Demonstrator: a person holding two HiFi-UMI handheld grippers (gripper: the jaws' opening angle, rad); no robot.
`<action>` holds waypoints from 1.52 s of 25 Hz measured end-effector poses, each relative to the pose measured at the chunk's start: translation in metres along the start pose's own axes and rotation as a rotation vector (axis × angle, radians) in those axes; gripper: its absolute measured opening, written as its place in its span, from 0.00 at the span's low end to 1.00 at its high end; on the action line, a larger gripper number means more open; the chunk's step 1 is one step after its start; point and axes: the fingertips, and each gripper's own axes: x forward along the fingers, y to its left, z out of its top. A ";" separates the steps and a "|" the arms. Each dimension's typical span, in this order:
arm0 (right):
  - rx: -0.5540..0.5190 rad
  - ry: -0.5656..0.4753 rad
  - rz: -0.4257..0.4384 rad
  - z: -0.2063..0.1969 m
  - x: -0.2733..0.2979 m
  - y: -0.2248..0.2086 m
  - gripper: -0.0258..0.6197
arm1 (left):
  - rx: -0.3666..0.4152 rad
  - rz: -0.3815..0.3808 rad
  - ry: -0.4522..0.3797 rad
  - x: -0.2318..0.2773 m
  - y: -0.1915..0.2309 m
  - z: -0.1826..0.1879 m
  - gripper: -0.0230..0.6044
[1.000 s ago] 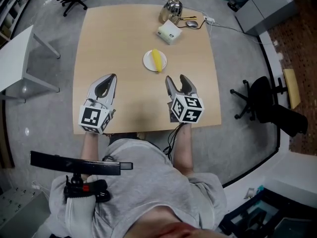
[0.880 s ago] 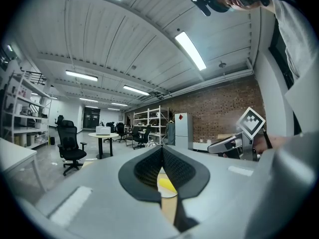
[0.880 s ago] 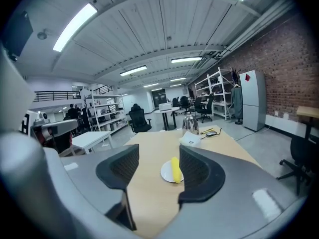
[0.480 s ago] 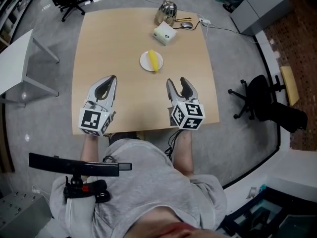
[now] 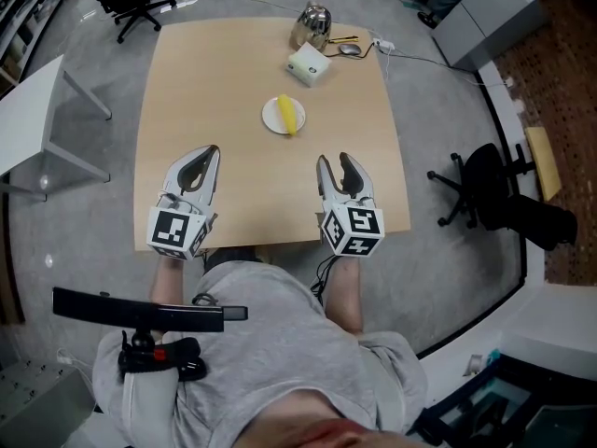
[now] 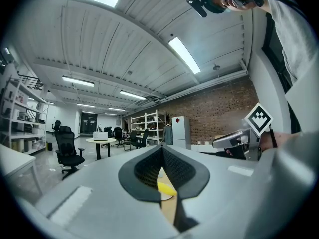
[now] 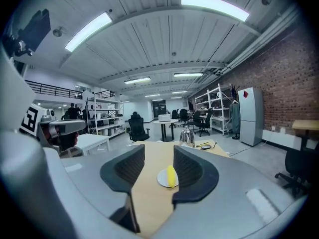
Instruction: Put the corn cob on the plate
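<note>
The yellow corn cob lies on a small white plate in the middle of the wooden table. Both grippers hover over the near edge, well short of the plate. My left gripper is shut, its tips meeting with nothing between them. My right gripper is open and empty, and its jaws have just been closing. In the right gripper view, the corn and plate show far ahead between the jaws of that gripper. The left gripper view shows the corn below the shut tips.
A shiny metal kettle, a white box and a mouse with cables sit at the table's far edge. A black office chair stands to the right, a white side table to the left.
My right gripper has drawn back toward the near table edge and its jaws have narrowed. The left gripper has barely shifted. The corn and plate have not moved on the table.
</note>
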 end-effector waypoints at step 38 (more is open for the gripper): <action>-0.006 -0.100 -0.062 -0.005 -0.038 0.004 0.13 | -0.015 -0.043 -0.018 -0.008 -0.020 0.008 0.07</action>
